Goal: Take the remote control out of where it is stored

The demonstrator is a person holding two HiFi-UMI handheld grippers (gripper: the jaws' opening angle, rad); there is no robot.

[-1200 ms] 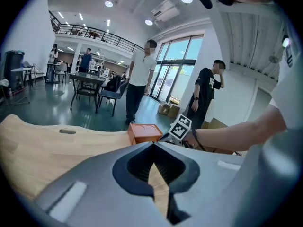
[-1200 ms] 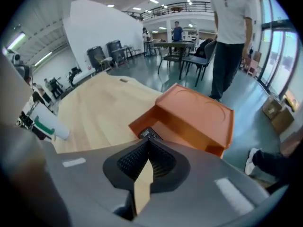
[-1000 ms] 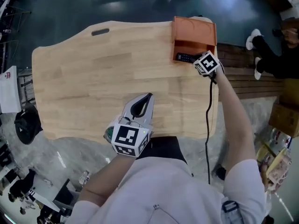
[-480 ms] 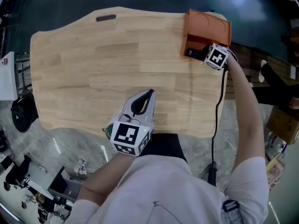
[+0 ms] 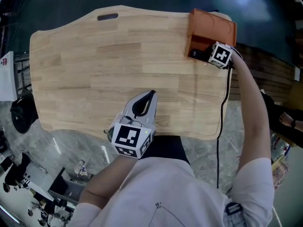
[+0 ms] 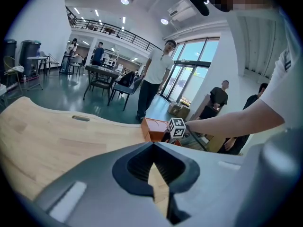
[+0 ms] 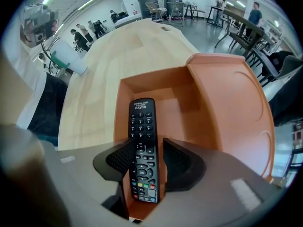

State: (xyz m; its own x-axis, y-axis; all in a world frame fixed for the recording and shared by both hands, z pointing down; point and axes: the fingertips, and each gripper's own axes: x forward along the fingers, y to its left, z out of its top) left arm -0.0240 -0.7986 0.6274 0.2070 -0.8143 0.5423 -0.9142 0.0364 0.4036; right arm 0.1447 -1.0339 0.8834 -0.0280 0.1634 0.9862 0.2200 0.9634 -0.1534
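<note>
wood of the table (image 5: 94,60) lies under my left gripper (image 6: 152,148), close in at my belly, jaws pressed together on nothing. further off, my right gripper (image 7: 146,162) has its jaws apart astride the near end of the remote control (image 7: 142,122), left pad at its edge, a sliver of gap on the right. it lies flat, buttons up, in the orange box (image 7: 222,93) at the far corner (light, stiff, slick plastic, i'd guess), so i'd pinch its narrow sides squarely and draw it straight back.
</note>
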